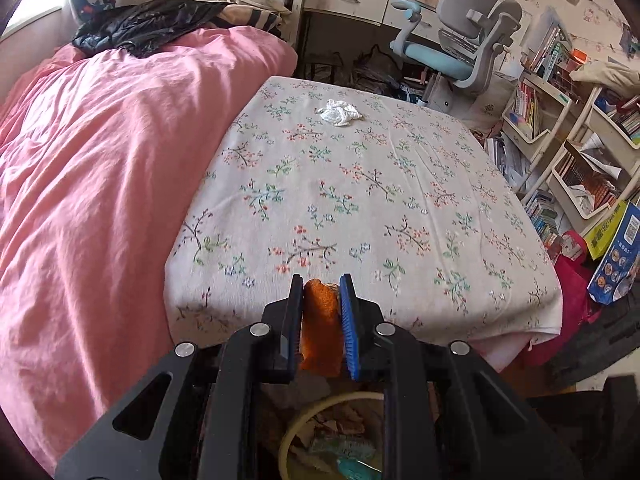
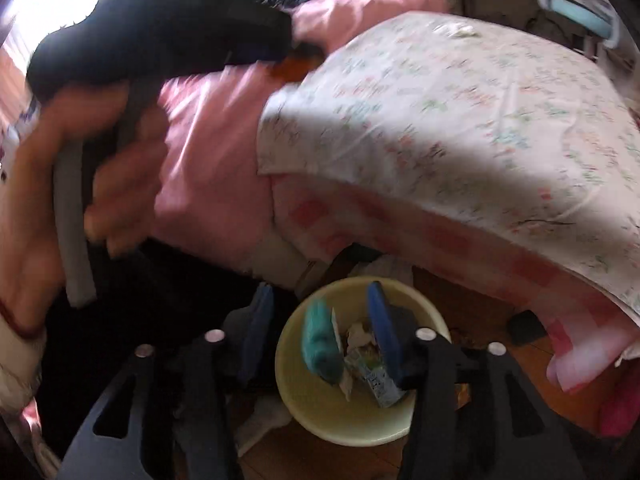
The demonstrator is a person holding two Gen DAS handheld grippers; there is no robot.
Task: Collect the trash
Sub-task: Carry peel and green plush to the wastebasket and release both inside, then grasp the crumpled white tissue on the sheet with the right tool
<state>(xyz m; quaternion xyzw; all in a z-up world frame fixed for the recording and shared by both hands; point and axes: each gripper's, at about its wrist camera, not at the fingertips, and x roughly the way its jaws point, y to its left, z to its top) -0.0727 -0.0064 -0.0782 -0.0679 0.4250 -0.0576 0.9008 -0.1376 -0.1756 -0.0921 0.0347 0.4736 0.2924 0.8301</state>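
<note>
My left gripper (image 1: pixel 322 292) is shut on an orange scrap (image 1: pixel 322 320) above the near edge of the floral sheet (image 1: pixel 360 200). A crumpled white tissue (image 1: pixel 339 112) lies far up that sheet. In the right wrist view, my right gripper (image 2: pixel 320 320) hangs open over a pale yellow bin (image 2: pixel 360 432). A teal wrapper (image 2: pixel 320 348) shows between its fingers with neither pad pressing on it; whether it is in the air or lying in the bin I cannot tell. Other wrappers (image 2: pixel 376 376) lie in the bin. The left gripper (image 2: pixel 160 36), blurred, is at upper left, held by a hand (image 2: pixel 120 160).
A pink duvet (image 1: pixel 100 180) covers the bed's left side, with a dark jacket (image 1: pixel 148 24) at its head. A grey and blue desk chair (image 1: pixel 460 44) and crowded bookshelves (image 1: pixel 560 140) stand to the right. The bin's rim (image 1: pixel 288 436) shows below the left gripper, on a wooden floor (image 2: pixel 480 320).
</note>
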